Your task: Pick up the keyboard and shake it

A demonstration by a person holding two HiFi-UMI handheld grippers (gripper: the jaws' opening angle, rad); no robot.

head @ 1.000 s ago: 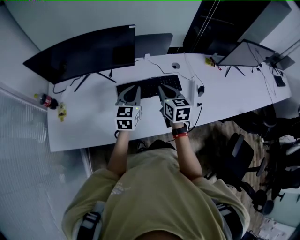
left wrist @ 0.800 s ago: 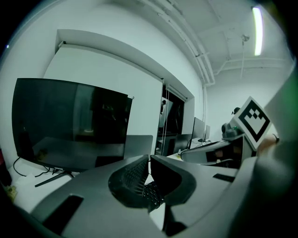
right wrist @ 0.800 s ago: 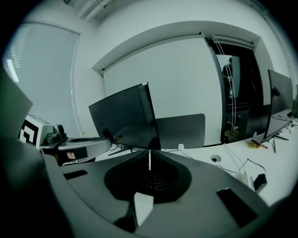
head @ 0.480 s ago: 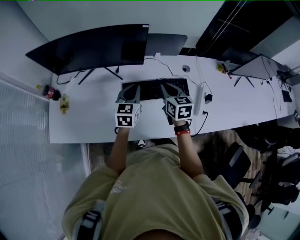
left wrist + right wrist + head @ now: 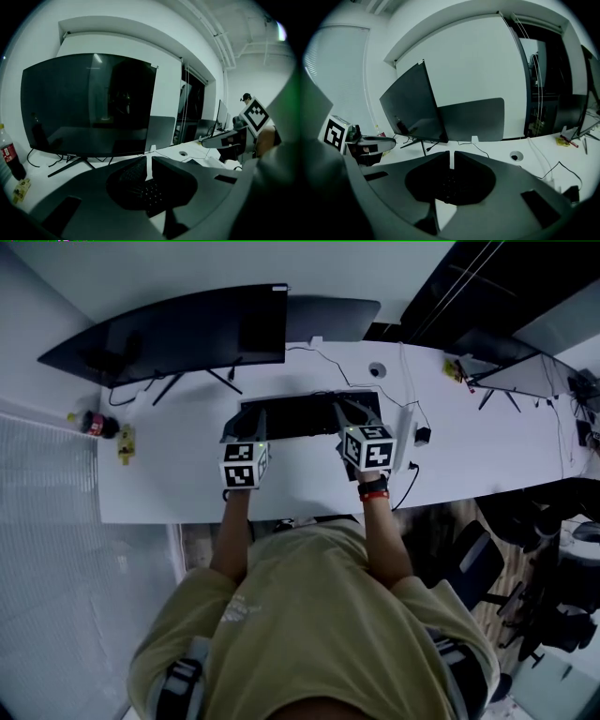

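A black keyboard [image 5: 300,415] lies on the white desk [image 5: 187,493] in front of the big monitor. My left gripper [image 5: 246,430] sits over the keyboard's left end and my right gripper [image 5: 347,413] over its right part. In the left gripper view the left gripper [image 5: 149,165] has its jaws together with only a sliver of desk showing between them, and keys of the keyboard [image 5: 140,190] show underneath. The right gripper [image 5: 451,160] looks the same, shut above the keyboard [image 5: 450,185]. I see nothing pinched between either pair of tips.
A wide dark monitor [image 5: 178,338] stands behind the keyboard, beside a grey screen back [image 5: 333,320]. A cola bottle [image 5: 94,425] and a yellow item [image 5: 125,442] sit far left. Cables and a plug adapter [image 5: 422,435] lie right; an office chair [image 5: 478,554] stands below the desk edge.
The two grippers have spread a little farther apart, the left one sliding toward the keyboard's left end. The head view has shifted slightly. Both stay shut.
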